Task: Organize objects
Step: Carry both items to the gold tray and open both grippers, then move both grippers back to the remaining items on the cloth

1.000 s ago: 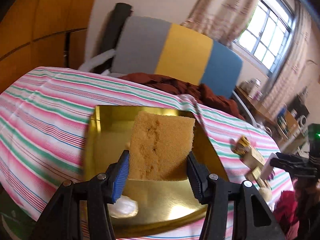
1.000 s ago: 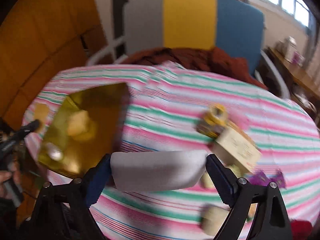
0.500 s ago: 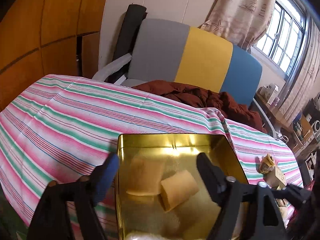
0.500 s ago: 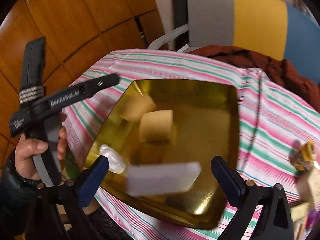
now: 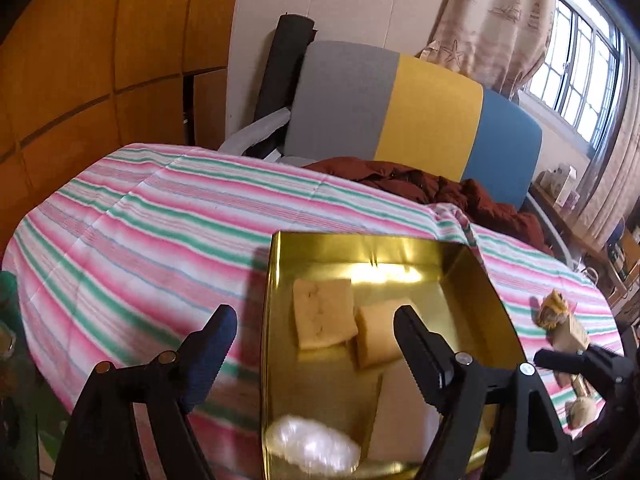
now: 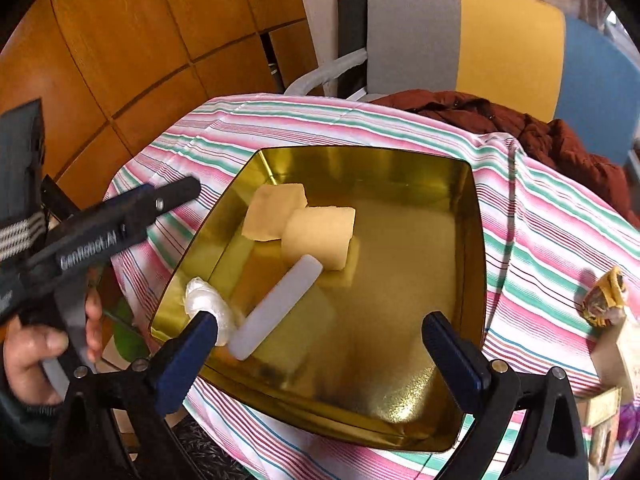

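Lived-in home room, likely living or dining area. Bench under a pink-green-white striped cloth [image 5: 168,216]. Behind it a chair with grey, yellow and blue back panels [image 5: 412,120], a rust-brown jacket [image 5: 432,192] dumped on its seat. Orange wood wall panelling [image 6: 132,40] to one side. Patterned beige curtain [image 5: 488,16] beside a barred window [image 5: 588,64].

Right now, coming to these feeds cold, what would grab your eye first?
The shiny gold tray on the striped tablecloth dominates. In it lie two yellow sponges, a white block leaning on one, and a crumpled plastic wad at its near-left corner. Both grippers, left and right, hang open and empty above it.
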A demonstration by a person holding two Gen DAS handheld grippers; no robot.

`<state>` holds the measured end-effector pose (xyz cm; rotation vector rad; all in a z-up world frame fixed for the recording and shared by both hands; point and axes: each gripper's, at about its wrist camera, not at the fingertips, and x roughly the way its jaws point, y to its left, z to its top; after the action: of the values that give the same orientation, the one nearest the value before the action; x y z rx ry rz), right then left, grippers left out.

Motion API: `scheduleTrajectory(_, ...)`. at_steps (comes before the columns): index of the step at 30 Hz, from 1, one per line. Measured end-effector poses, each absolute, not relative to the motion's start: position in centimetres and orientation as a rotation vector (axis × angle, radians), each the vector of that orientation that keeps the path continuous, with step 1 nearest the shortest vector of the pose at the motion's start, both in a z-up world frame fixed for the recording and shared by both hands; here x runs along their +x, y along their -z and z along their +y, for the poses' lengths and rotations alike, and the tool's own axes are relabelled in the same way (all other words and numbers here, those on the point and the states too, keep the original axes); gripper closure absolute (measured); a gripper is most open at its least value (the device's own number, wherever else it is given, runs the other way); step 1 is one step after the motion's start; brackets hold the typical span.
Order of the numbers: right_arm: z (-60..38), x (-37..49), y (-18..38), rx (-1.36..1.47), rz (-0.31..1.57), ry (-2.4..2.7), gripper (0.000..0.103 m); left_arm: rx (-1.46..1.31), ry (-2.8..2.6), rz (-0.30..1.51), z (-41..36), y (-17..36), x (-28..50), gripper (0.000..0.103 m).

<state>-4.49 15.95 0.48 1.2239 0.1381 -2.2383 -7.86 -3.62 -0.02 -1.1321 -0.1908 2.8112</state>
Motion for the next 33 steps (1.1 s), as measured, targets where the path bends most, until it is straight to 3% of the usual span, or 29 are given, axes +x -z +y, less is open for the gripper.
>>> scheduleTrajectory(13,17.2,-2.6,-1.5,1.14,0.21,2.4,0.0,-1.163,-2.83,-0.114,-1.8,0.8,-4.0,0.021)
scheduleTrajectory(33,22.7,-3.9,-1.1,1.183,0.141,2.528,0.0,-1.155,-2.746,0.004,1.6,0.7,-2.6,0.021)
